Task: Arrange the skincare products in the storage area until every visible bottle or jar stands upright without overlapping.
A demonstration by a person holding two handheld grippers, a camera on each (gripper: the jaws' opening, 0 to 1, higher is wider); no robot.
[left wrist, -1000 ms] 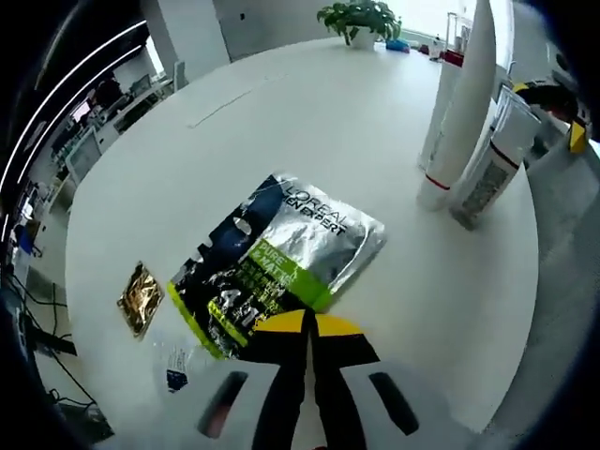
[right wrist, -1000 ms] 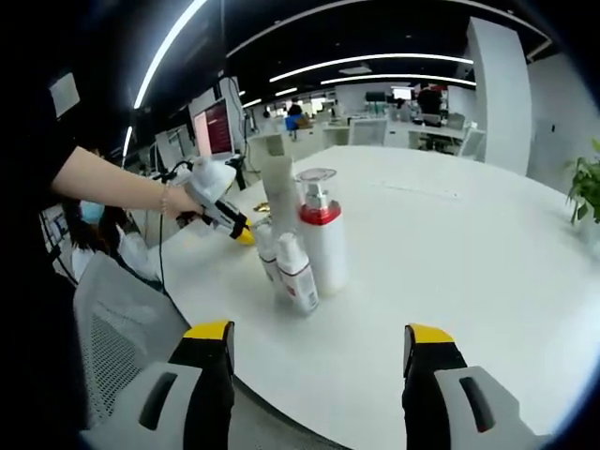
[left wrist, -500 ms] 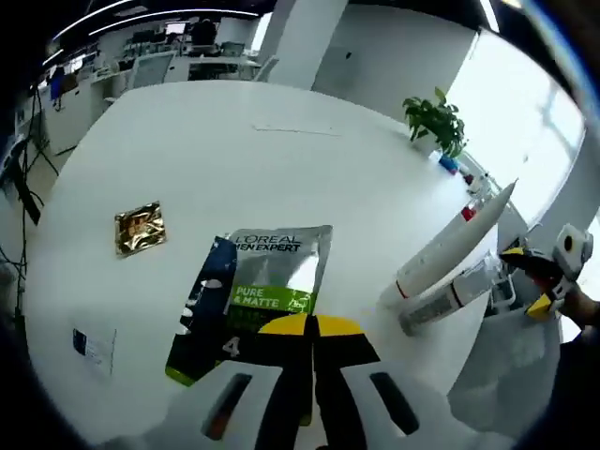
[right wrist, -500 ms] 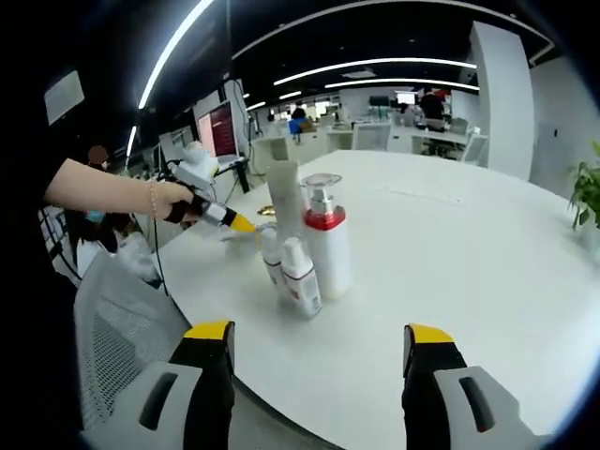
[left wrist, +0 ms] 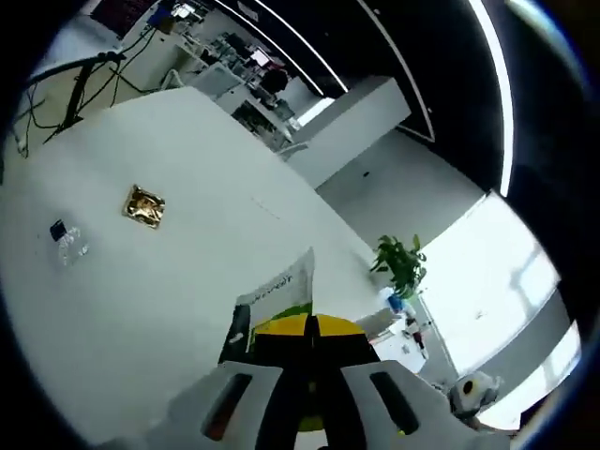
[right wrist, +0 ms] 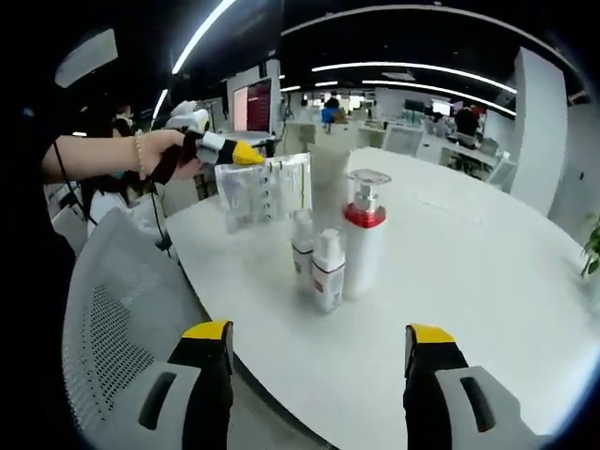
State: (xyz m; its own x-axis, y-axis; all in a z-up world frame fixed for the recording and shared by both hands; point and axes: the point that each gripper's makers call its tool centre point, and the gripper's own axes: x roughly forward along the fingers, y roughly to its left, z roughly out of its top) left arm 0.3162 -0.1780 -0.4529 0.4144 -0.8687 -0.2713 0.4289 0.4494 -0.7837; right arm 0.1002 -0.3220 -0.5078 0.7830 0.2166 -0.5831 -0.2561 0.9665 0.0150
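My left gripper is shut on a silver, green and dark sachet pouch and holds it up above the white table. In the right gripper view a hand holds that same left gripper, and the pouch hangs from it over the table's edge. A white pump bottle with a red collar stands upright with two small white bottles close beside it. A tall white tube rises behind them. My right gripper is open and holds nothing, short of the bottles.
A gold sachet and a small clear sachet lie flat on the table. A potted plant stands at the far edge. A grey mesh chair sits against the table's rim near my right gripper.
The left gripper has lifted the pouch off the table and swung it upright. The right gripper's jaws have stayed open, and its view has shifted a little.
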